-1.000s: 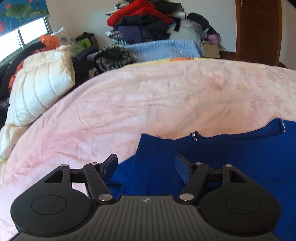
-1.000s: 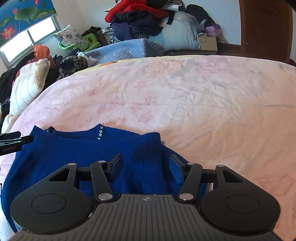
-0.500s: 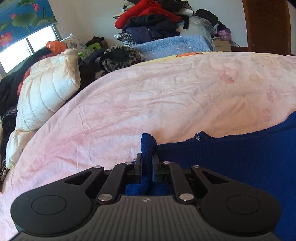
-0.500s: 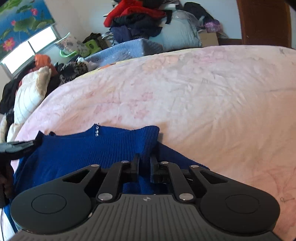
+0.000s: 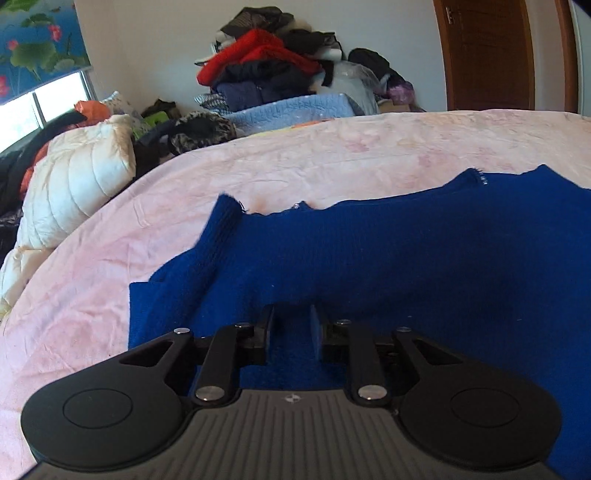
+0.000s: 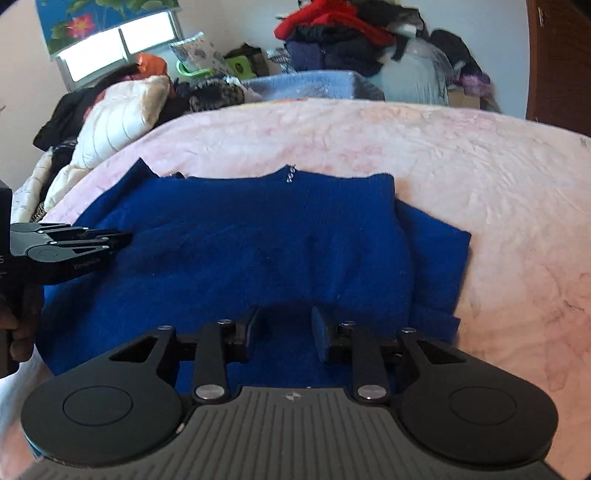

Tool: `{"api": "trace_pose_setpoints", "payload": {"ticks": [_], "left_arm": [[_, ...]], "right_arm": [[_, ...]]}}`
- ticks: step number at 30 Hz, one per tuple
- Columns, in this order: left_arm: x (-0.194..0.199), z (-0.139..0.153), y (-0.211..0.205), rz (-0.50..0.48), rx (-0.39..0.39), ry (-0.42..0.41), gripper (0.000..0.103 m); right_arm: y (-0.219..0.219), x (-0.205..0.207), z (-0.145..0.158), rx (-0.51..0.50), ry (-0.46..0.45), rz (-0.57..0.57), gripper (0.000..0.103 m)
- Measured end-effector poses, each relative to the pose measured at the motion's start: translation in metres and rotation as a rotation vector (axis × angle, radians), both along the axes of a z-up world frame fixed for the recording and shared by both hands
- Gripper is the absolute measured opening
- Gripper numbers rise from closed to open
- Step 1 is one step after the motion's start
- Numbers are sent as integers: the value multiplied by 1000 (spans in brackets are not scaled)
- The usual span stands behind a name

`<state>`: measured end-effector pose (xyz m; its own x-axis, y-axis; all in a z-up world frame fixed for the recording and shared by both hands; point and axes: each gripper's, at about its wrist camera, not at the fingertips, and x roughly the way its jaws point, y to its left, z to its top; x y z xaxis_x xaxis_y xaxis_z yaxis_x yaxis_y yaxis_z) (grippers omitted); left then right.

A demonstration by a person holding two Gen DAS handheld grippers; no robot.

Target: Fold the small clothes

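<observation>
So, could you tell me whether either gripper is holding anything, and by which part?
Nothing appears to be held: the left gripper and right gripper have just been opening, and the blue sweater lies loose between their jaws.

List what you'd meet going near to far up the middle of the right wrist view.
right gripper → blue knit sweater → pink bedspread → light blue quilted blanket → pile of clothes

Ahead of the tool a pink bedspread [image 5: 332, 162] spreads wide, a white quilted pillow [image 5: 74, 184] off left, a heaped clothes pile [image 5: 273, 74] beyond, a wooden door [image 5: 491, 55] far right.
</observation>
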<state>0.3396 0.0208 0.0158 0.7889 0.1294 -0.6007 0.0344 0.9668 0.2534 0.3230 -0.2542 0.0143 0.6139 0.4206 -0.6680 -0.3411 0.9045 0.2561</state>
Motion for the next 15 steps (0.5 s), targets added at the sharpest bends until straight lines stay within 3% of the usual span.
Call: {"api": "trace_pose_setpoints", "payload": {"ticks": [2,4,7,9,10,12,15], "left_arm": [[2,1,2,6,-1,-5,20],[-1,12,2,28,-18,22,21],[-31,29,11,3,-76,0,24],[-46,27,15,-13,-77,20,30],[-49,18,19,-4,-84,72,30],[-53,7,28,-7,-119,44,31],[-46,10,33,39,-166,57,33]], "right_arm": [[-11,2,-2,79,31,-38,33],[-8,2,6,53,58,-68,34],[-4,-23,25,44,23,-77,45],[-1,-49,31,58,-17,-19,63],[1,-58,28,61,-10,-2,65],[7,-66,10,13,45,7,63],[10,-78,-3,-26,-37,35,64]]}}
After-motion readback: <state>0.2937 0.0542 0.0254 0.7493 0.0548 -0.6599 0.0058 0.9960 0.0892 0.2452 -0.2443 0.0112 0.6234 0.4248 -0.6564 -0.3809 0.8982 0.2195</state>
